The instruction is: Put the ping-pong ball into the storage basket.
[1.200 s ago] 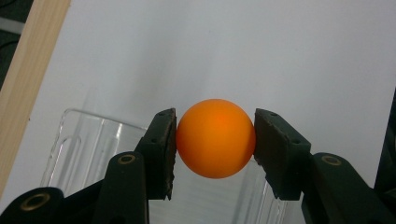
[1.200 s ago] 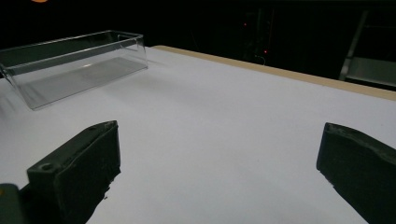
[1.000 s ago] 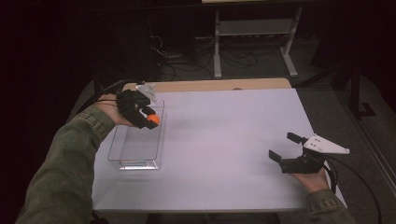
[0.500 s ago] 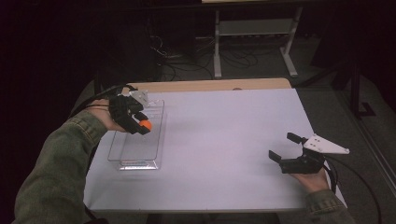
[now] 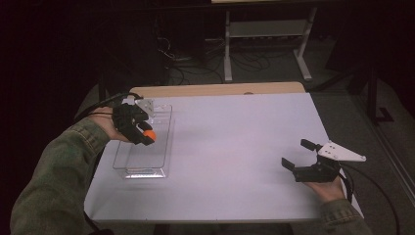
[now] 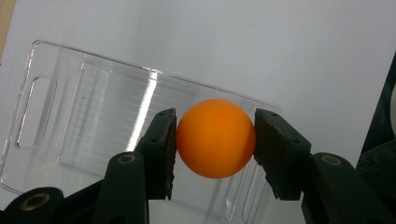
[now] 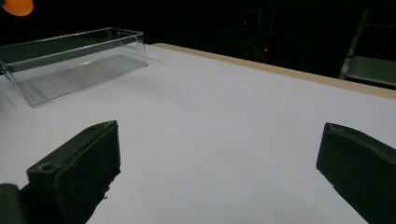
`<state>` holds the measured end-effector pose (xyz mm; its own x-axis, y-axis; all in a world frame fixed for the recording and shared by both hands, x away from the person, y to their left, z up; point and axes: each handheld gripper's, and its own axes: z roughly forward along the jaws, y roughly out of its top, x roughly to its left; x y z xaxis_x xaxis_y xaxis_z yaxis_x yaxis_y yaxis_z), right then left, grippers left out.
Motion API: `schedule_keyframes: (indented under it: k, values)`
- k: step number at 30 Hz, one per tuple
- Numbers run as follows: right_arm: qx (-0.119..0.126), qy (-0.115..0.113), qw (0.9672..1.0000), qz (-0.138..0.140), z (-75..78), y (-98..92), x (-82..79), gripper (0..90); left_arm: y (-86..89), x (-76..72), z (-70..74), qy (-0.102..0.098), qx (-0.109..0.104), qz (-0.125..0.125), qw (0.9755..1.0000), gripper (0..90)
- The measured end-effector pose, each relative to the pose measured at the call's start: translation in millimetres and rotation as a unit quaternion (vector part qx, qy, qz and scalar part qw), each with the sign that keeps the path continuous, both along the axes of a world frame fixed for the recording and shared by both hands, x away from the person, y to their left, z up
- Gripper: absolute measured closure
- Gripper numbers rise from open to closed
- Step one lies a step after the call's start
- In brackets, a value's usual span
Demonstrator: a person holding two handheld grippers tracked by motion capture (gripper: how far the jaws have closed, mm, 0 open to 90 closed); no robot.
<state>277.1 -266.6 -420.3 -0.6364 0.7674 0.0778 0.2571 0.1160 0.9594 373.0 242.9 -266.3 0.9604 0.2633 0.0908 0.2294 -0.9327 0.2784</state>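
Orange ball [image 6: 215, 138] clamped in your left claw [image 6: 215, 140], hanging over the clear plastic tray [image 5: 161, 128].

Plastic tray sits near the left edge of the white surface [image 5: 235, 147]; you hold the ball above its open top, both black pads [image 6: 163, 149] pressing the ball's sides, the ball not touching the tray. Your right claw [image 5: 301, 155] rests well apart from the tray, toward the surface's right edge, its jaws spread wide with nothing between them.
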Motion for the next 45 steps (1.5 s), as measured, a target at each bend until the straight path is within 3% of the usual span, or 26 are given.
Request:
schedule_keyframes:
  k: [27,45]
  values:
    - [-0.003,0.001,1.0000,0.000,-0.3,0.2,0.2,0.0,2.5,0.3,-26.6,0.017,-0.003,-0.001,0.9998,50.2]
    - [-0.003,0.001,1.0000,-0.001,-0.4,0.0,0.1,0.0,2.3,2.7,-56.2,0.034,-0.014,0.003,0.9993,50.3]
